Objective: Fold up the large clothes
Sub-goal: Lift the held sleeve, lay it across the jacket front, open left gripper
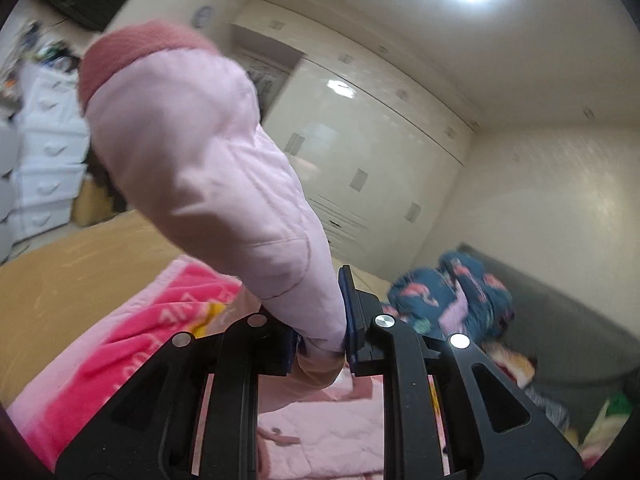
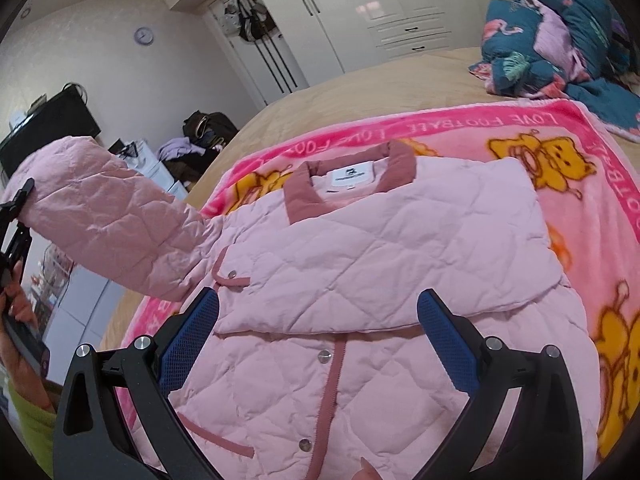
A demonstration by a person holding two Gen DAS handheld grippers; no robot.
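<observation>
Pinching sleeve (image 1: 208, 184) of pink jacket (image 2: 360, 264), left gripper (image 1: 320, 336) lifts it off bed (image 2: 360, 80), right gripper (image 2: 318, 344) spread wide, hovering over jacket front, jacket flat on pink blanket (image 2: 580, 208), other sleeve folded across chest, quilt pile (image 2: 560, 32) at far corner.

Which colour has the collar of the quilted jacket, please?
The collar is dusty rose, darker than the pale pink jacket. The right wrist view shows it best.
</observation>
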